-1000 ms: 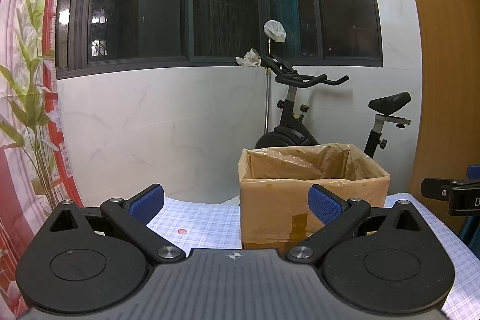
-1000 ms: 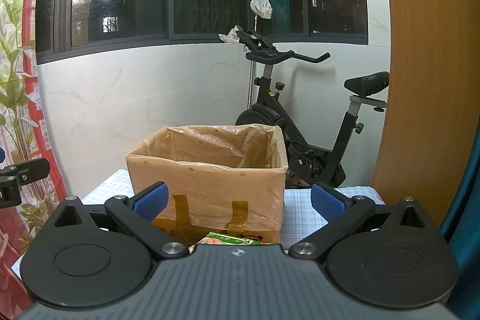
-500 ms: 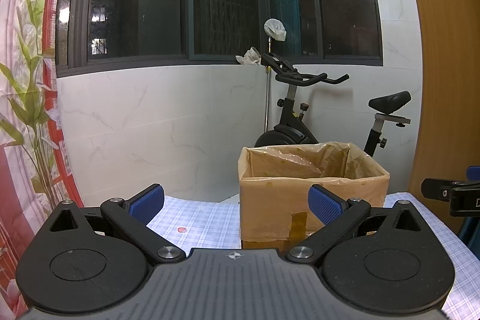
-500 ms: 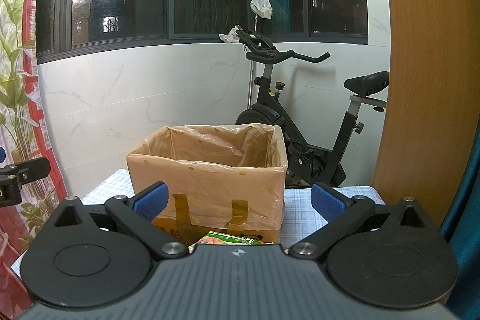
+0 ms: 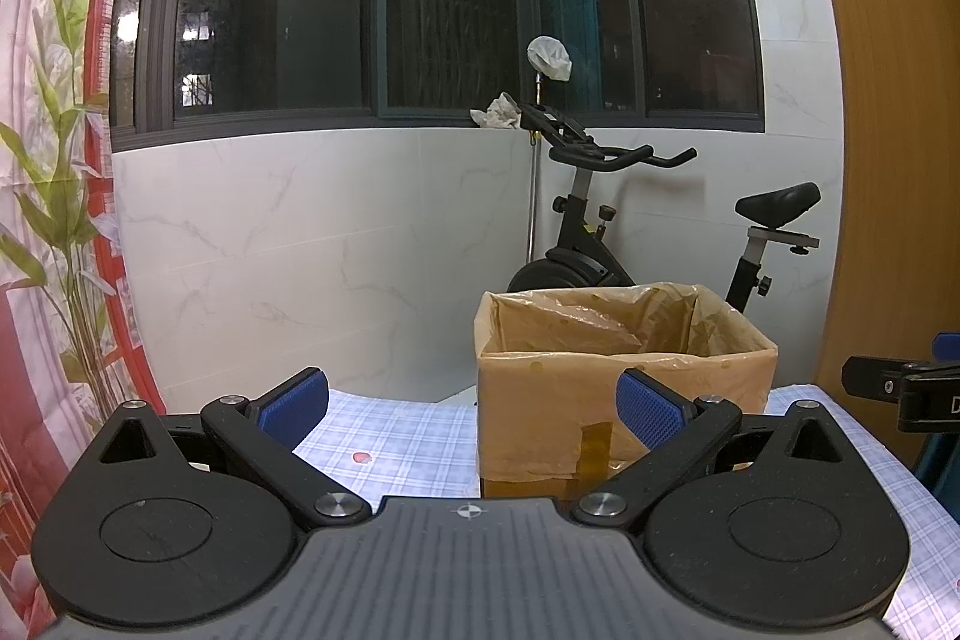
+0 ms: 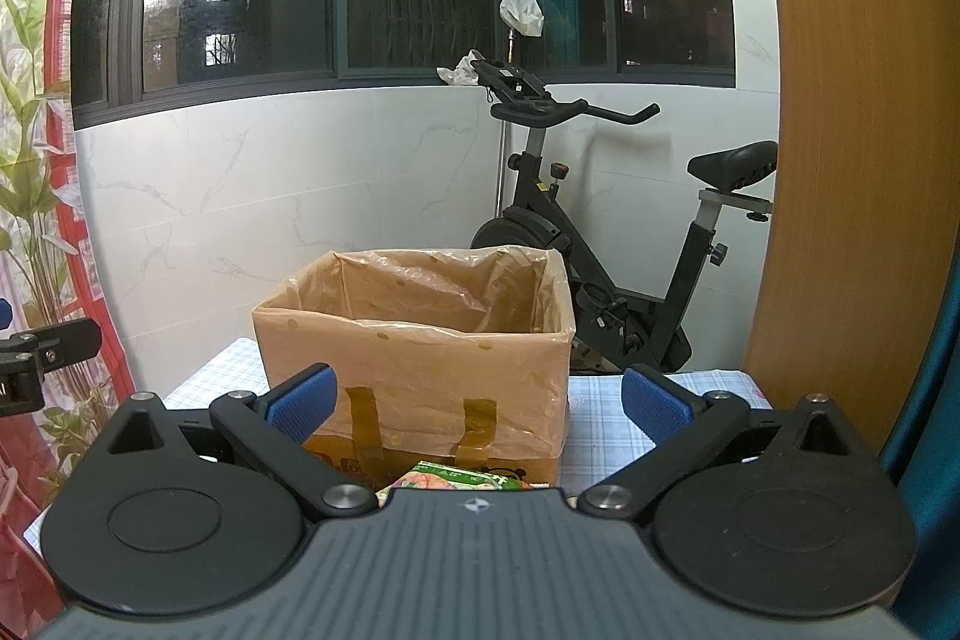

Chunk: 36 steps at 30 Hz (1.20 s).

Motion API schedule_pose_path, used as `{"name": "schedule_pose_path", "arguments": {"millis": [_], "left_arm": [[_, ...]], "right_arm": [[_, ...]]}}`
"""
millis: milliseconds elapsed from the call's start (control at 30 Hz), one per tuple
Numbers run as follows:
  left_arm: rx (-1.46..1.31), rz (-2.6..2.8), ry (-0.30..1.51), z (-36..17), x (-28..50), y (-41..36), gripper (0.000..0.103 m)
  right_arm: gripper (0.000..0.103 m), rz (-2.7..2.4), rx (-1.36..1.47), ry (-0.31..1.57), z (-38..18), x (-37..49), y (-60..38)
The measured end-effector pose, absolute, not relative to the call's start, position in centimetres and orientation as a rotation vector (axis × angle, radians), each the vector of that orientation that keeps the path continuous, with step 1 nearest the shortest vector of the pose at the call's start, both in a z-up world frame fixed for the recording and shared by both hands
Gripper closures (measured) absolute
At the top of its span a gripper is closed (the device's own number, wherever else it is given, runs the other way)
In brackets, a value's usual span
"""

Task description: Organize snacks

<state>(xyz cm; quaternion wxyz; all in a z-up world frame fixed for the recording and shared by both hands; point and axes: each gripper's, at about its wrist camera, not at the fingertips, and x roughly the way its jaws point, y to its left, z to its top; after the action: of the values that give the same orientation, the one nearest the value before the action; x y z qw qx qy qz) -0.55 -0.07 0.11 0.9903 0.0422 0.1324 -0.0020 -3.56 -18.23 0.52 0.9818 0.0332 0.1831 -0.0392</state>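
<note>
Gaping claws (image 5: 472,407) (image 6: 478,403) — lined box (image 6: 420,358) ahead

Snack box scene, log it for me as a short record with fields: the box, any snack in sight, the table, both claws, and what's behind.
box: cardboard box, open top, lined with a plastic bag, standing on the table
snack: green snack packet on the table in front of the box, mostly hidden by the right claw body
table: checked tablecloth
left claw: open, holding nothing
right claw: open, holding nothing, box ahead of it
behind: exercise bike, white tiled wall, dark windows
</note>
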Motion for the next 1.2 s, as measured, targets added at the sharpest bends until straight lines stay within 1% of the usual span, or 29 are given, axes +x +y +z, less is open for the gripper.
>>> {"name": "schedule_pose_path", "arguments": {"millis": [667,900,1200], "left_arm": [[0.059,-0.006,0.305,0.0,0.7,0.4,0.0],[0.051,0.051,0.335,-0.7,3.6,1.8,0.0],[0.07,0.09,0.373,-1.5,7.4,3.1,0.0]], "right_arm": [[0.0,-0.064,0.081,0.362,0.0,-3.2,-18.7],[0.0,-0.114,0.129,0.298,-1.3,-2.0,-21.2],[0.0,-0.102,0.199,0.303,-3.0,0.9,-23.8]]}}
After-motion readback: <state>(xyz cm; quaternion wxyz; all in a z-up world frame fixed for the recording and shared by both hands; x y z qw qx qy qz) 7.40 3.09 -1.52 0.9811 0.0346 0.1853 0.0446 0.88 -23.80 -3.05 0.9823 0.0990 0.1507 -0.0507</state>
